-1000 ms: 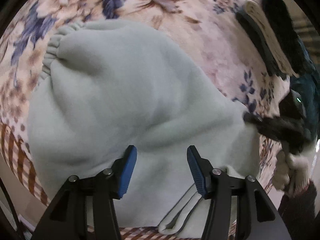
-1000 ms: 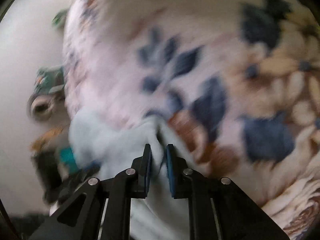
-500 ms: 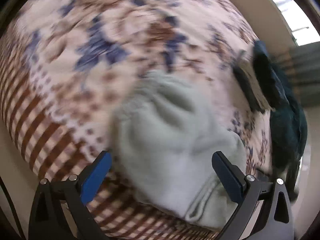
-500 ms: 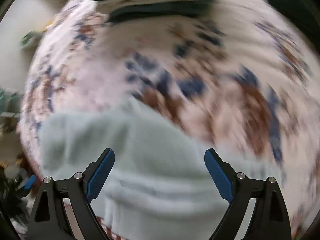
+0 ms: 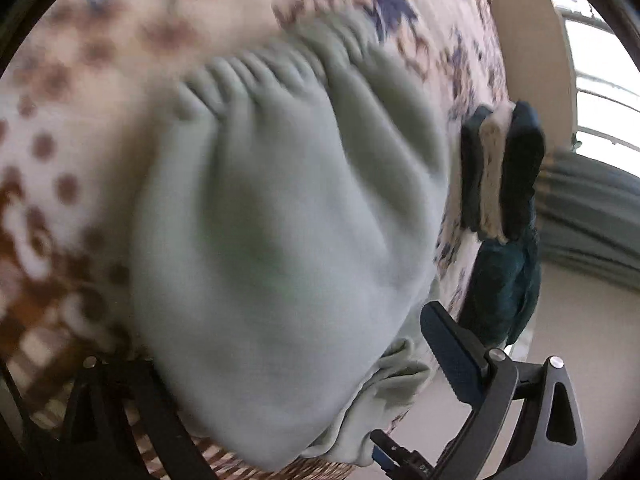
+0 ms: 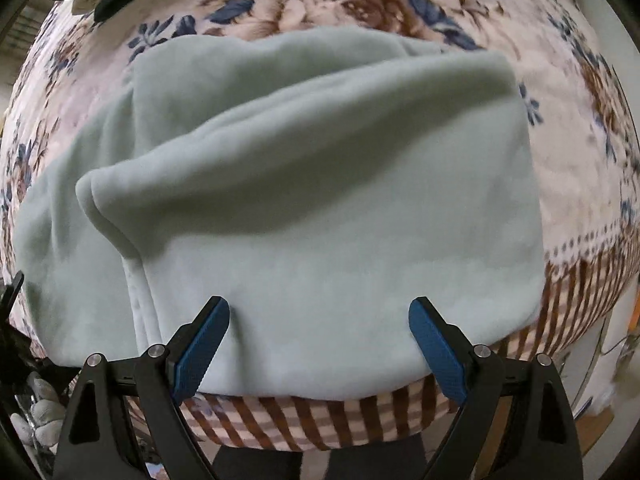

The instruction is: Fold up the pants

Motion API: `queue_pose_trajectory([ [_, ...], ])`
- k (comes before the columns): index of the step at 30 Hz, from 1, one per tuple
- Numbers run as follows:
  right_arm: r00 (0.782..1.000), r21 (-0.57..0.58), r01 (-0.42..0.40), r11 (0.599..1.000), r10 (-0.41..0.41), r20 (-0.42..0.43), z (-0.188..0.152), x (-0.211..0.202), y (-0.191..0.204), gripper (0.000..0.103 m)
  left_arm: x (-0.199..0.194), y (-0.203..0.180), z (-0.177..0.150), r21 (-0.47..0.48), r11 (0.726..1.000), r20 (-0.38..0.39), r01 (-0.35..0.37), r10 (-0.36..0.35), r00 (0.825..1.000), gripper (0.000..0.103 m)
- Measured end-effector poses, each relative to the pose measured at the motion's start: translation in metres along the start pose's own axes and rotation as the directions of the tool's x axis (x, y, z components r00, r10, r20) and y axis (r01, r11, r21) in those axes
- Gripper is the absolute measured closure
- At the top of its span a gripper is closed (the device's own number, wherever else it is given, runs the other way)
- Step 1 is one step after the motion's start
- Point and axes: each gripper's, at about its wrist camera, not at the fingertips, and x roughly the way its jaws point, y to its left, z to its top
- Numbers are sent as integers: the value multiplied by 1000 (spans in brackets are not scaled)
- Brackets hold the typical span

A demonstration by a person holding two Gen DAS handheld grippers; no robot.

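My right fingers (image 6: 319, 344) stand wide apart above the pants (image 6: 304, 184), holding nothing. The pants lie folded on the bed (image 6: 580, 128); their near edge runs between my pads, close to the bed's striped edge. My left fingers (image 5: 280, 376) are wide too, closing a little, with pants between them but not pinched. A dark cloth (image 5: 500, 176) lies right of them.
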Motion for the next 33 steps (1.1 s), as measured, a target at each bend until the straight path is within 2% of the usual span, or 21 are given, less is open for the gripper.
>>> queue_pose_trajectory([
  [1,1000,9,-8,1000,8,4,-1,0,-2,10,3,5,-2,-18,1000,9,-6,6,1000,10],
  [3,1000,11,-22,1000,22,12,-3,-2,-4,10,6,17,0,-78,997,17,5,-4,1000,29],
  [5,999,11,-41,999,41,18,-3,-4,-6,10,2,25,6,-118,992,56,45,-38,998,56],
  [7,998,6,-60,998,59,18,-7,-9,-11,10,-1,9,7,-31,999,97,30,-27,995,67],
  [10,996,-2,-82,997,82,29,-12,-11,-22,10,-4,-25,-5,113,994,144,8,-24,989,74],
  [12,994,10,-104,995,103,47,-14,-14,-36,10,-12,-62,-20,237,971,174,10,-53,983,75],
  [14,991,32,-120,992,118,59,-12,-14,-53,10,-20,-106,-45,376,926,185,7,-83,979,76],
  [16,988,63,-144,988,139,72,-13,-18,-76,10,-25,-151,-78,530,848,183,-18,-94,979,76],
  [17,986,80,-151,985,145,78,-15,-20,-89,10,-22,-179,-108,623,782,157,-21,-99,983,76],
  [19,984,114,-165,980,155,93,-16,-24,-120,10,-5,-212,-156,735,677,116,-29,-83,990,76],
  [20,983,136,-169,976,157,99,-16,-25,-139,10,7,-225,-176,775,631,93,-30,-67,993,76],
  [21,983,158,-166,974,150,104,-17,-25,-158,10,26,-237,-203,821,570,70,-43,-25,997,76],
  [23,983,214,-167,963,145,114,-20,-26,-199,10,69,-247,-248,882,466,40,-66,66,997,76],
  [25,984,275,-166,947,139,116,-24,-25,-239,10,130,-242,-287,932,341,52,-122,207,977,76],
  [26,984,308,-165,937,134,118,-27,-25,-263,10,153,-237,-297,943,301,59,-140,265,963,75],
  [27,985,330,-161,930,129,117,-28,-24,-282,10,183,-229,-308,955,241,76,-171,358,931,74],
  [29,986,367,-153,918,118,115,-33,-25,-321,10,213,-221,-318,961,170,118,-218,459,881,66],
  [30,986,373,-155,915,120,116,-35,-26,-334,10,218,-221,-325,965,116,153,-236,480,864,63],
  [31,986,374,-156,914,121,115,-36,-27,-346,10,216,-225,-331,967,87,169,-239,483,859,49],
  [32,985,371,-162,915,127,116,-36,-30,-355,10,208,-230,-336,970,88,159,-225,469,869,27],
  [33,983,364,-173,915,138,123,-35,-33,-363,10,198,-229,-340,971,84,161,-222,457,875,16],
])
